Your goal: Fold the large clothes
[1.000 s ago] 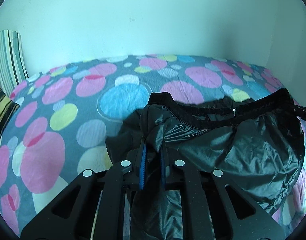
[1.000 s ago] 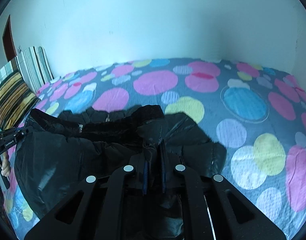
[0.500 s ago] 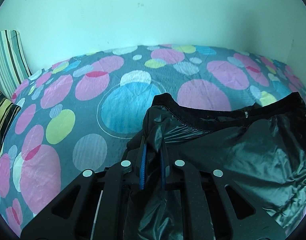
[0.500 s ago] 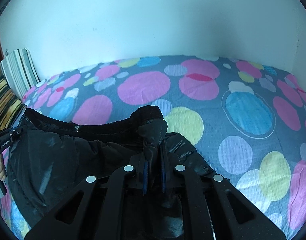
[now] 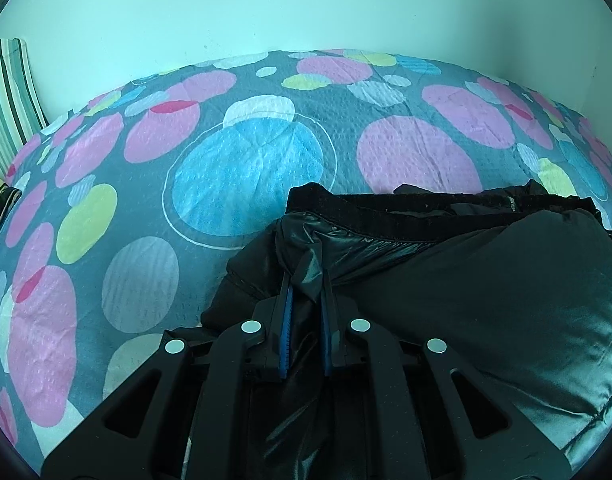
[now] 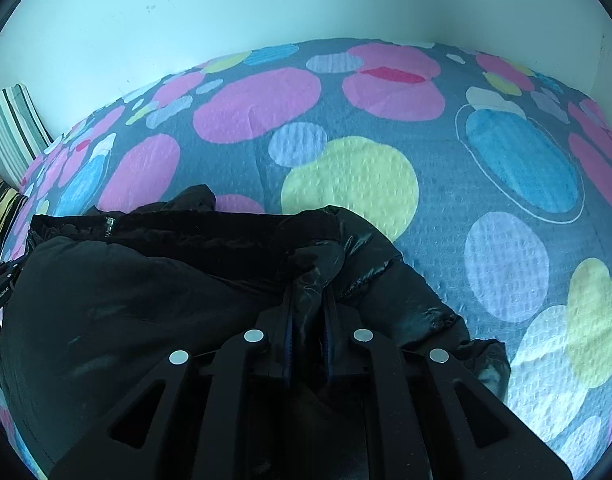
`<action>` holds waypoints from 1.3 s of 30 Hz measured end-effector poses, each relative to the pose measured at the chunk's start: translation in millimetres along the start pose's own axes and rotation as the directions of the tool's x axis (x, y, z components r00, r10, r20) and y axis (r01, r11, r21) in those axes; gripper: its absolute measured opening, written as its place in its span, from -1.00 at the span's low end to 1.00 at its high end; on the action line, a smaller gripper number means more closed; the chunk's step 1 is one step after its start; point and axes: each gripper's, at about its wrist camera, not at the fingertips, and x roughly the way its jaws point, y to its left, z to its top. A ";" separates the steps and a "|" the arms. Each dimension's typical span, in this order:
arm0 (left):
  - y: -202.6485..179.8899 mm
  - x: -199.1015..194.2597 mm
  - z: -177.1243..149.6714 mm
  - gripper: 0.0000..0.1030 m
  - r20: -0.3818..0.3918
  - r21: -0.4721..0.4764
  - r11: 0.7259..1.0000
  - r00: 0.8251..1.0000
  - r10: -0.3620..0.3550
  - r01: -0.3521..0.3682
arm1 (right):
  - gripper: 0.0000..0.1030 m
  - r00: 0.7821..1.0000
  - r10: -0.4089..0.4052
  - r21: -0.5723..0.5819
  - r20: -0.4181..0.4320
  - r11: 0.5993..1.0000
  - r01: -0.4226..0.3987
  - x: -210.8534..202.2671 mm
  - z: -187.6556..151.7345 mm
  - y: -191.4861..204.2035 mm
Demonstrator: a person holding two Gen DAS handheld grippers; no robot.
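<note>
A shiny black padded jacket (image 5: 486, 300) hangs between my two grippers over a bed with a grey cover of coloured circles (image 5: 250, 176). My left gripper (image 5: 306, 280) is shut on the jacket's left corner beside its dark ribbed band (image 5: 386, 216). In the right wrist view the same jacket (image 6: 146, 300) billows to the left, and my right gripper (image 6: 308, 288) is shut on its right corner. The left gripper's edge (image 6: 2, 280) shows at the far left there. The jacket's lower part is hidden under the grippers.
Striped cushions (image 5: 10, 96) lean at the bed's far left end, also in the right wrist view (image 6: 14, 132). A pale wall (image 5: 306, 8) runs behind the bed and a corner closes the right side. The bed cover (image 6: 506, 200) spreads ahead and to the right.
Both grippers have carried the jacket forward and lower toward the bed. The fabric between them has puffed up and the bed surface looks closer.
</note>
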 end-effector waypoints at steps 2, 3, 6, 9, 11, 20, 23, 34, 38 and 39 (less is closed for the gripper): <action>-1.6 2.4 -1.5 -0.77 0.001 0.003 1.000 1.000 0.005 -0.005 | -0.75 1.000 -0.013 -0.008 -0.002 1.000 0.013 4.1 -1.7 2.2; -2.5 3.6 -2.3 -0.77 0.001 0.006 1.000 1.000 0.008 -0.008 | -0.75 1.000 -0.020 -0.015 -0.002 1.000 0.020 5.6 -2.6 3.7; -3.5 5.7 -3.4 -0.77 0.002 0.009 1.000 1.000 0.012 -0.012 | -0.75 1.000 -0.026 -0.018 -0.001 1.000 0.026 7.7 -2.7 3.8; -3.8 6.4 -3.7 -0.77 0.002 0.011 1.000 1.000 0.015 -0.015 | -0.74 1.000 -0.023 -0.015 0.002 1.000 0.023 8.2 -3.1 4.1; -4.3 6.4 -3.7 -0.77 0.002 0.012 1.000 1.000 0.017 -0.017 | -0.74 1.000 -0.026 -0.015 0.004 1.000 0.026 9.2 -2.9 4.8; -7.4 9.0 -4.7 -0.77 -0.001 0.033 0.999 0.999 0.040 -0.040 | -0.74 1.000 -0.031 -0.019 0.005 0.999 0.031 10.1 -3.3 5.9; -10.1 7.4 -3.6 -0.76 -0.008 0.051 0.997 0.998 0.058 -0.058 | -0.73 0.999 -0.039 -0.023 0.005 0.999 0.039 10.0 -3.1 5.6; 10.3 -62.9 -25.3 0.27 0.062 0.014 0.992 0.990 0.124 -0.125 | -0.02 0.997 -0.045 -0.020 0.057 0.999 0.046 -32.4 -10.7 4.2; 30.7 -95.6 -54.7 0.49 0.063 -0.072 0.994 0.994 0.092 -0.088 | 0.16 0.996 -0.007 0.020 0.089 1.000 0.005 -68.8 -30.9 -3.2; 34.7 -103.0 -65.0 0.50 0.059 -0.093 0.993 0.995 0.078 -0.073 | 0.18 0.996 0.001 0.030 0.093 1.000 -0.004 -75.5 -36.7 -4.6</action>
